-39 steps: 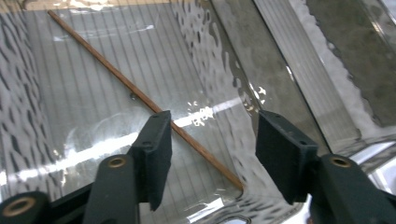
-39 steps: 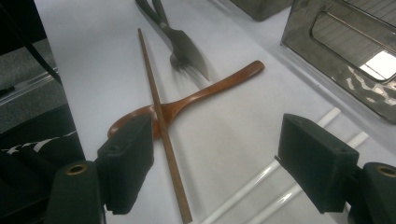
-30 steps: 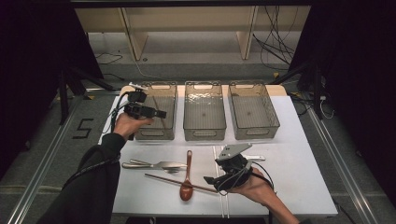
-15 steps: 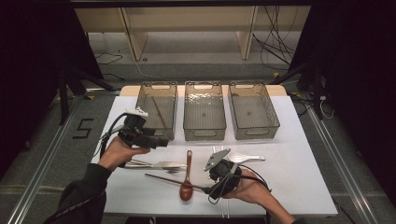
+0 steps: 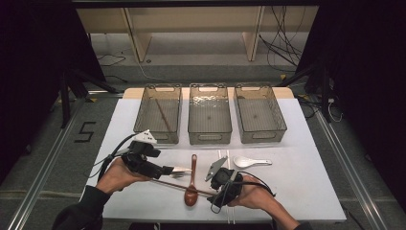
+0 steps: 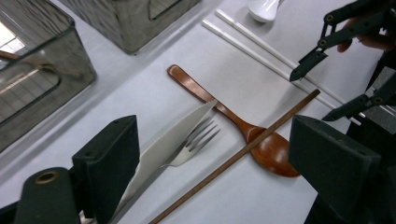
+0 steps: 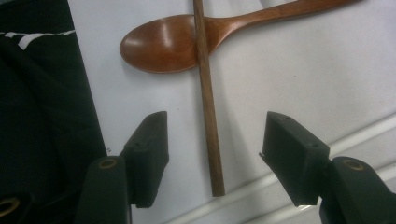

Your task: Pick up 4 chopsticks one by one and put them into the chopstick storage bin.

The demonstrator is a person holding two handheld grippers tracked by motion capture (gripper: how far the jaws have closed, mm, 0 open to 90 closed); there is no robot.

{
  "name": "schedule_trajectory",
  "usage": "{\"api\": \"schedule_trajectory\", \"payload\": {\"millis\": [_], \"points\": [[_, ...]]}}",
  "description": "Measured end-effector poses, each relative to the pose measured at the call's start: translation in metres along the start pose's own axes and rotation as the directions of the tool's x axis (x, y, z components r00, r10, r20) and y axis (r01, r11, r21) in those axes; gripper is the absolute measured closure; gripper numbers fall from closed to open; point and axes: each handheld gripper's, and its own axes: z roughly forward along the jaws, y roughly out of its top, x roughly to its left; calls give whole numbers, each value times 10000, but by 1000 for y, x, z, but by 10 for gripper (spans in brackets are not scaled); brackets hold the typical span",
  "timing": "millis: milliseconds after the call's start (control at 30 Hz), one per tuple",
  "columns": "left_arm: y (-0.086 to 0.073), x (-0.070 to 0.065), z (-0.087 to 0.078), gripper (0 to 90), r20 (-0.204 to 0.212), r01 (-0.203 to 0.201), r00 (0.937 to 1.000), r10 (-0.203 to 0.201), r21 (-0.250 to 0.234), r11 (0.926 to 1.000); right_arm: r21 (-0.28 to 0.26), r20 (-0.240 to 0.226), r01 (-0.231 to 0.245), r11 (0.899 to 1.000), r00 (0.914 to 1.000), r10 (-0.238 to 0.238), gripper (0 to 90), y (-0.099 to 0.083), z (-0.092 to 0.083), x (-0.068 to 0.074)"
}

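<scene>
My right gripper (image 7: 212,140) has its jaws apart, just been narrowing, with the end of the brown chopstick (image 7: 208,100) lying between them untouched on the table (image 5: 306,191) at its near edge. That stick crosses the wooden spoon (image 7: 161,44). My left gripper (image 6: 212,158) has just been widening, jaws wide over the fork (image 6: 198,140) and knife (image 6: 173,140), left of the spoon.

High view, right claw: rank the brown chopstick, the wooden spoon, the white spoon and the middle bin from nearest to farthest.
1. Brown chopstick: its end lies between the open jaws of the right claw, which have just been closing.
2. Wooden spoon: bowl just left of the claw.
3. White spoon: up and right.
4. Middle bin: farthest, at the back.
</scene>
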Motion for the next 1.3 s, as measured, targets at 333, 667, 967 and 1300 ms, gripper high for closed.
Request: {"api": "schedule_trajectory", "payload": {"millis": [333,667,967,1300], "points": [[-9,-13,6,156,106,-684,9976,680,422,9968,624,-39,373,9974,9993,-371,533,3,9,-2],[-13,-16,15,157,367,-982,9948,948,1061,9895,1424,-8,717,9872,9974,-723,685,8,14,-2],[-15,-16,19,157,476,-1137,9930,1083,1322,9847,1774,-20,1176,9771,9929,-1191,831,10,21,-2],[-16,-21,24,168,633,-1774,9836,1687,1754,9684,1356,-184,1859,9732,9825,-1851,847,11,10,1]]}}
